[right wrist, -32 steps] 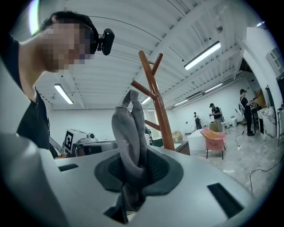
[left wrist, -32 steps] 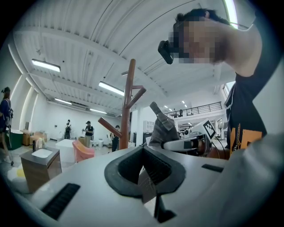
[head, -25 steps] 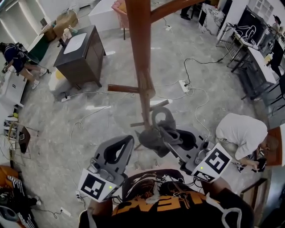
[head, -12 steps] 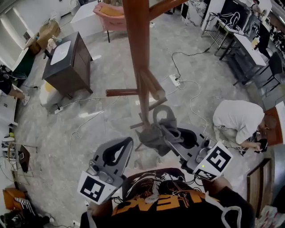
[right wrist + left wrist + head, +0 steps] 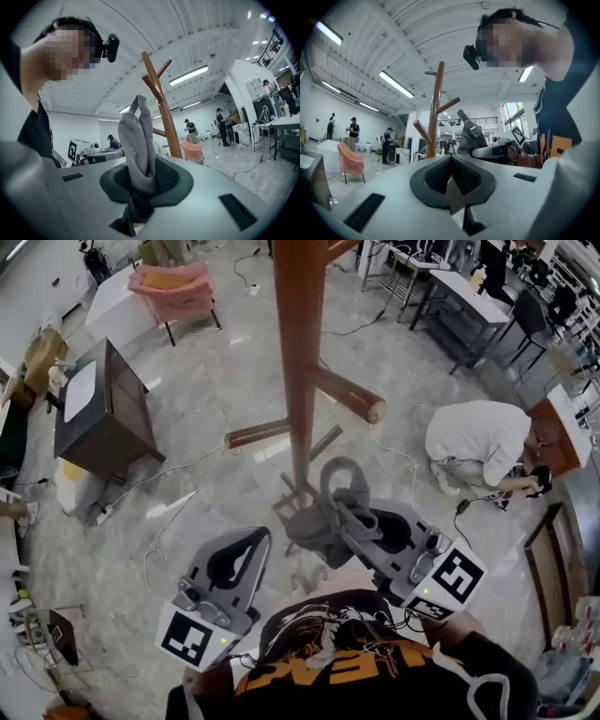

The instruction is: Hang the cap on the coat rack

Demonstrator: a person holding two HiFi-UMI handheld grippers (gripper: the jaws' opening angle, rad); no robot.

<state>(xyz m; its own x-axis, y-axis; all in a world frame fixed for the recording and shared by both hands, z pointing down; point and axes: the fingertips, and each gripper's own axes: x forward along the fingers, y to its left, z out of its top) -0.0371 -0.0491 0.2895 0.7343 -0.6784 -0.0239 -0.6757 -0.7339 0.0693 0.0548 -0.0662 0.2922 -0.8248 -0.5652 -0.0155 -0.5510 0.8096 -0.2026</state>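
Observation:
A grey cap [image 5: 323, 526] hangs bunched from my right gripper [image 5: 354, 518], which is shut on its fabric, strap loop up. In the right gripper view the cap [image 5: 138, 140] stands folded between the pads of the right gripper [image 5: 140, 183]. The brown wooden coat rack [image 5: 298, 362] rises just beyond the cap, one peg [image 5: 354, 397] sticking out to the right and another [image 5: 255, 435] to the left. The coat rack [image 5: 164, 112] stands behind the cap there. My left gripper [image 5: 251, 545] is beside it, lower left, shut and empty; the left gripper [image 5: 451, 173] faces the coat rack [image 5: 435, 112].
A dark wooden cabinet [image 5: 98, 413] and a pink chair [image 5: 173, 287] stand at the far left. A person in white [image 5: 478, 437] crouches on the floor at the right. Cables [image 5: 187, 493] trail over the grey floor; desks [image 5: 469, 296] line the upper right.
Both grippers have swung sideways around the rack with the head view turning too; the cabinet and the crouching person have slid across the picture. The cap stays pinched in the right gripper.

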